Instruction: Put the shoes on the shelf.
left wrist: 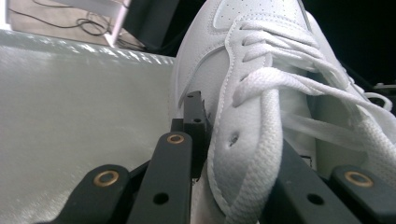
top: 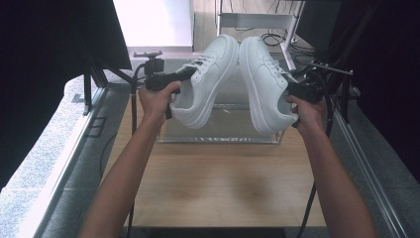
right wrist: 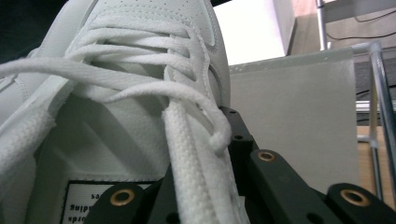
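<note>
High view: left gripper [top: 185,74] and right gripper [top: 292,89] are holding both sneakers above the counter [top: 223,183].
Left gripper view: fingers [left wrist: 194,116] are clamping the left sneaker [left wrist: 247,93] — eyelet edge.
Right gripper view: fingers [right wrist: 238,135] are clamping the right sneaker [right wrist: 140,93] — tongue label showing.

I hold 2 shoes side by side above the box [top: 220,134] at the far end of the table [top: 218,188]: the left shoe [top: 205,82] in my left gripper [top: 171,79], the right shoe [top: 265,84] in my right gripper [top: 302,91], toes touching.

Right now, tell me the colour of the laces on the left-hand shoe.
White, like the left shoe itself; its laces show best in the left gripper view.
</note>
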Available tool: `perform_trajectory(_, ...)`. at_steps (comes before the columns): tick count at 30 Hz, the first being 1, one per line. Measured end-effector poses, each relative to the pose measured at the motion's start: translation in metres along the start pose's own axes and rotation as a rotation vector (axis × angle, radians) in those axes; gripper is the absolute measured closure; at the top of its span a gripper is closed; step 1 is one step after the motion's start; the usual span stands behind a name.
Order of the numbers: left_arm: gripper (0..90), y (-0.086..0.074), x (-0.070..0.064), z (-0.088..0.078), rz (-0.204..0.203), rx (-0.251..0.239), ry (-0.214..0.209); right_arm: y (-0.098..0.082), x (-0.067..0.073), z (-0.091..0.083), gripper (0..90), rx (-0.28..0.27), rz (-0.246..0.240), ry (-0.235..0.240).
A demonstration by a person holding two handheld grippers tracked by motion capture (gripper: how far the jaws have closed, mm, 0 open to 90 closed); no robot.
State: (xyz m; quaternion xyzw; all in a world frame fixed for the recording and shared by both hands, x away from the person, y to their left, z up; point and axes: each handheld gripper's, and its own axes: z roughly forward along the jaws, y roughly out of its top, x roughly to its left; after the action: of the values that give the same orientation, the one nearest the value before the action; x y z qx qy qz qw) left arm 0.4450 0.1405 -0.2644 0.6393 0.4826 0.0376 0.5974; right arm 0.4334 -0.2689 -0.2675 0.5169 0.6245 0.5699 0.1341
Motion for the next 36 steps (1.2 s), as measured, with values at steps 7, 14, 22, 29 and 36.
perform_trajectory(7,81.6,0.002,0.005,0.007,-0.035,-0.003,0.016,0.007,0.0,0.012,86.7,0.002,-0.012,-0.04)
perform_trajectory(14,81.5,0.004,0.012,0.014,-0.046,0.006,0.068,0.01,0.002,0.019,86.7,0.009,-0.014,-0.057)
perform_trajectory(22,81.5,0.008,0.022,0.013,-0.086,-0.017,0.094,0.016,0.003,0.024,86.7,0.004,-0.011,-0.076)
perform_trajectory(29,81.3,0.019,0.022,0.017,-0.079,-0.02,0.158,0.023,0.003,0.038,86.7,0.017,0.002,-0.11)
perform_trajectory(36,81.2,0.027,0.023,0.025,-0.097,-0.019,0.169,0.032,0.004,0.052,86.7,0.03,0.0,-0.151)
